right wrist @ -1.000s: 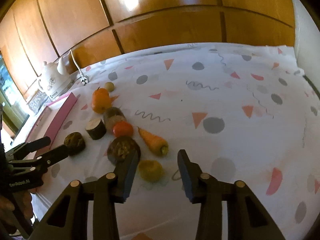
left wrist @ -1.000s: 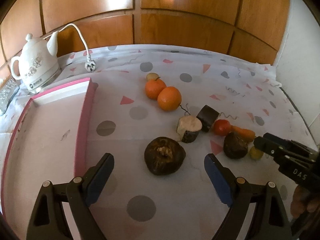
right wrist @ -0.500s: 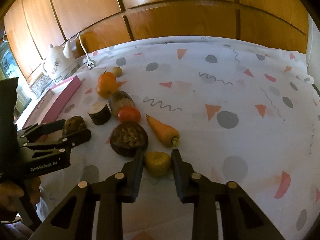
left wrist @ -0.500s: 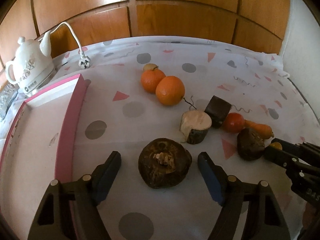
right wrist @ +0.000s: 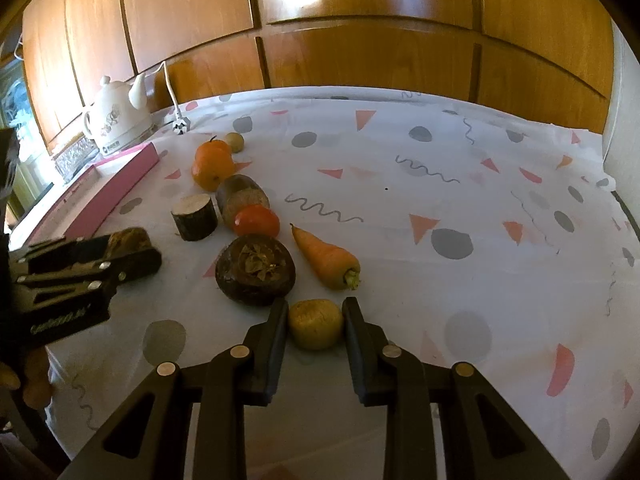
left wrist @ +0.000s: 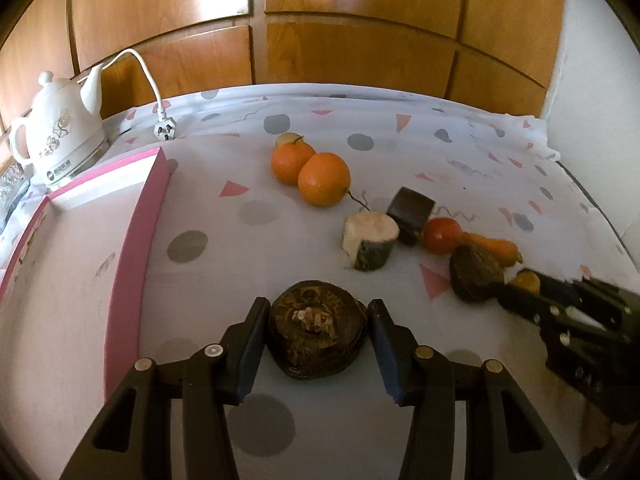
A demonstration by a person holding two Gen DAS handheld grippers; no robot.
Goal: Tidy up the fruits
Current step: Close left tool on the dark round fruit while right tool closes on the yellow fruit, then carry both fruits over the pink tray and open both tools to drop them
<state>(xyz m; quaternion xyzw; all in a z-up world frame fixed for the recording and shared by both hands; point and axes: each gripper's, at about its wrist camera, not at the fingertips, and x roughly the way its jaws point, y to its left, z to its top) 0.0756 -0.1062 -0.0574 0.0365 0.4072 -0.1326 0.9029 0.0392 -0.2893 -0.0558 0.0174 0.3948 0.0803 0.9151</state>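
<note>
A dark brown round fruit [left wrist: 316, 336] lies on the spotted cloth right between my left gripper's [left wrist: 317, 306] blue pads. The jaws are closing and both pads touch its sides. In the right wrist view a small yellow fruit [right wrist: 316, 324] sits pinched between the black fingers of my right gripper [right wrist: 316, 304], still on the cloth. A second dark round fruit [right wrist: 256, 270] and a carrot [right wrist: 326, 258] lie just beyond it. The left gripper [right wrist: 152, 250] shows at that view's left edge, and the right gripper [left wrist: 520, 288] reaches in from the right of the left wrist view.
A pink-rimmed tray [left wrist: 132, 248] lies to the left, with a white kettle [left wrist: 60, 140] and its plug [left wrist: 166, 131] behind it. Two oranges [left wrist: 324, 178], a cut stump-like piece [left wrist: 370, 240], a dark block [left wrist: 412, 208] and a tomato [left wrist: 442, 235] stretch across the cloth. Wooden cabinets stand at the back.
The left jaws came forward around the dark brown fruit and narrowed until the pads met it. The right jaws closed in on the small yellow fruit and now pinch it.
</note>
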